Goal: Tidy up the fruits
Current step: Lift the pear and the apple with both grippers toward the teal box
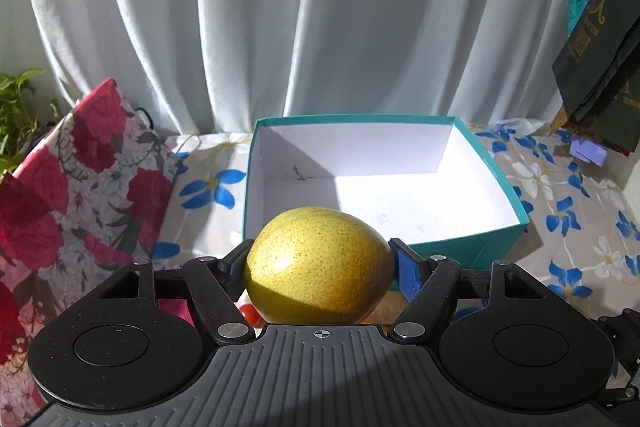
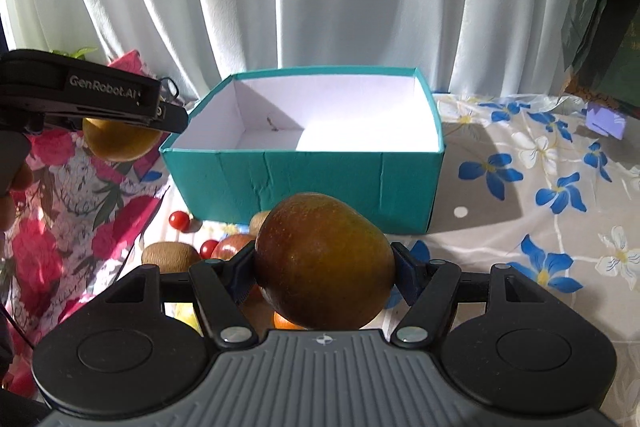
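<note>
Left wrist view: your left gripper [image 1: 320,263] is clamped on a yellow-green mango [image 1: 318,265], held up just near of the open teal box [image 1: 504,239] on the floral cloth [image 1: 560,187]. Right wrist view: your right gripper [image 2: 324,267] is clamped on a reddish-brown mango [image 2: 324,261], near side of the box; kiwis [image 2: 170,255], cherry tomatoes [image 2: 179,219] lie on the cloth at near left.

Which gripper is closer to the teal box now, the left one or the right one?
Left. The left gripper, shut on a yellow mango, is right at the teal box front wall. The right gripper, shut on a reddish mango, is farther back, over loose fruit.
</note>
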Demonstrator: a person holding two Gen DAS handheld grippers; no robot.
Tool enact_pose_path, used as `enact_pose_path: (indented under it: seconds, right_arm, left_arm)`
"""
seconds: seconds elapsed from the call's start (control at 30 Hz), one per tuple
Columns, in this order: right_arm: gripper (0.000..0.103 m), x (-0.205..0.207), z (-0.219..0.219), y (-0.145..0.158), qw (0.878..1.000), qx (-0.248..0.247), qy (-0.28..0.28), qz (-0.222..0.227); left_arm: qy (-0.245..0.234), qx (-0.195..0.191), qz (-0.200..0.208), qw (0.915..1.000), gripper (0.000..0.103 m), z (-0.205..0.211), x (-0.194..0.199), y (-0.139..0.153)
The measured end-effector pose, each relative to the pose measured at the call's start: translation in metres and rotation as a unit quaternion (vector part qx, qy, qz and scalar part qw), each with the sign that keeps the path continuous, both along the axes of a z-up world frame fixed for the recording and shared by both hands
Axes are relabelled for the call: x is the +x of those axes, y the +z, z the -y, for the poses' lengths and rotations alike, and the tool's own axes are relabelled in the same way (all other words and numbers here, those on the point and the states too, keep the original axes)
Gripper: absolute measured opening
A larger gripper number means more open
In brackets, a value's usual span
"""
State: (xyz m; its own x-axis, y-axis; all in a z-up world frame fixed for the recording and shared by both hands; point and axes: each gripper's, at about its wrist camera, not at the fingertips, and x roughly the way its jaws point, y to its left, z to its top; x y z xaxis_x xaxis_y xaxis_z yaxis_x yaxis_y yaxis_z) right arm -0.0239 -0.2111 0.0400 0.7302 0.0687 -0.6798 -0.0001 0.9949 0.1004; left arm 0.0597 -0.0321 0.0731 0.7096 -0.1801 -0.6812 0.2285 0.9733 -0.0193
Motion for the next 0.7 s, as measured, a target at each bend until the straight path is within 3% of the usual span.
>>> enact_pose_path:
  seconds: [0.37,0.7]
  right_arm:
    - [0.068,0.005,0.009,0.009,1.0,0.006,-0.021,0.018]
    - [0.068,0.011,0.013,0.014,0.999,0.005,-0.037,0.031]
  left_arm:
    - [0.009,0.02,0.003,0.9998,0.076,0.015,0.044,-0.009]
    - [0.011,0.032,-0.032,0.9989,0.076,0.029,0.107,-0.056]
